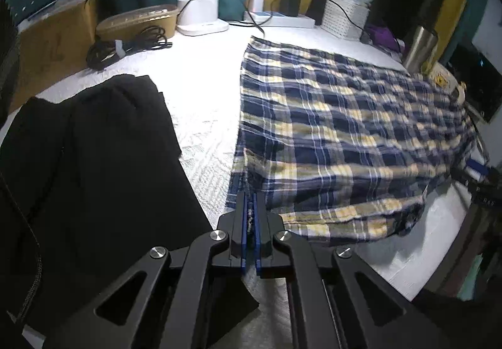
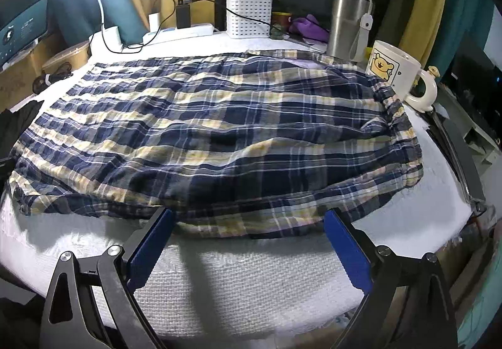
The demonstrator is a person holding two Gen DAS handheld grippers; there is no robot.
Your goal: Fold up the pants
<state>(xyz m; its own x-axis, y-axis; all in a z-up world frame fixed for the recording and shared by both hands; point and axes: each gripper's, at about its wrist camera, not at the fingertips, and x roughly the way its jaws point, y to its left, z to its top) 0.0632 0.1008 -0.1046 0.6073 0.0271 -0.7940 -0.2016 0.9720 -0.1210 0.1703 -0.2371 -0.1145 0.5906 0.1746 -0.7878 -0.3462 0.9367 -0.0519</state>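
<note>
**Left pinch on pants corner, right not yet on cloth**

Plaid pants spread flat on white cover, waistband end touching bear mug, w/ steel tumbler just behind mug. Left gripper clamped tight on near corner of pants, far side from mug; thin bit of fabric visible btwn blue pads. Right gripper jaws wide, straddling near hem closer to mug, nothing pinched yet.

Risks, judged from here:
- Thin left pinch, prob. one layer only; could slip on lift, leaving lower layer behind
- Waistband against mug; tugging cloth could tip mug or drag it
- Lifting left alone, right unclamped: skewed, bunched fold
- Black garment well apart from mug, near left gripper; could snag
</note>
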